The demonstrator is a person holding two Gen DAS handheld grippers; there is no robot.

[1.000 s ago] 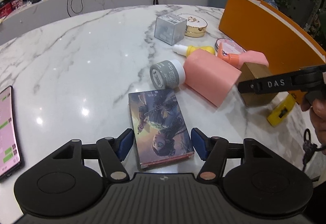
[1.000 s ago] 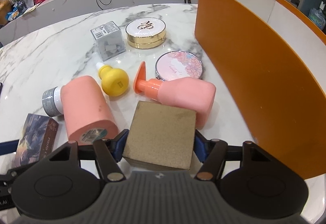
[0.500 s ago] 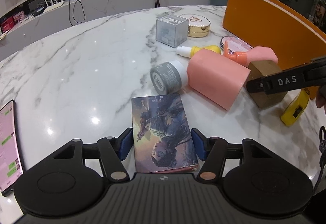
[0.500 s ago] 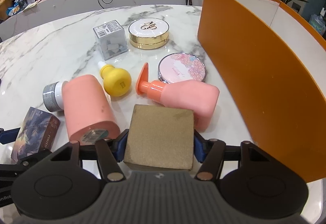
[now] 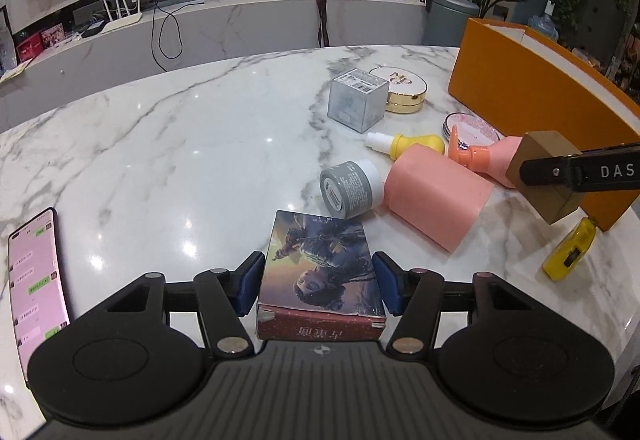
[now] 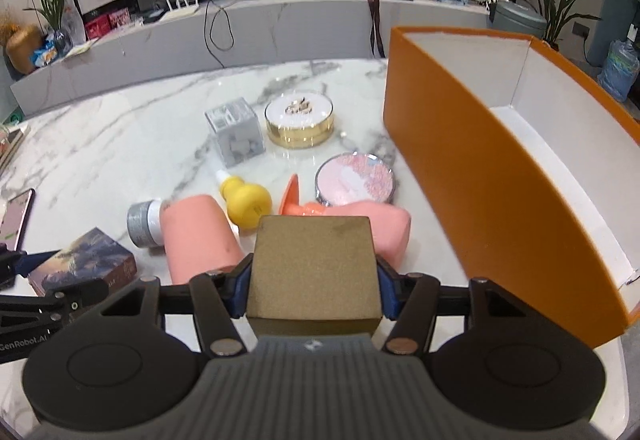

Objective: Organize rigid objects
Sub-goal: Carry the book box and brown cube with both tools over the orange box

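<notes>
- Standing at the right of the frame, the orange box point(image 6: 500, 175) could be hit by the brown cube point(image 6: 314, 272).
- The right gripper point(image 6: 314, 290) is closing on that cube at bottom centre; a loose pinch drops it.
- The left gripper point(image 5: 318, 290) squeezes the picture box point(image 5: 320, 272), low centre.

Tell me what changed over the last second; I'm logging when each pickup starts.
The right gripper closed its fingers on the gold box and lifted it off the table, toward the orange box; its fingers are closing further. The left gripper closed around the picture box, now gripped. The pink bottles, grey jar, compacts and phone stayed put.
</notes>
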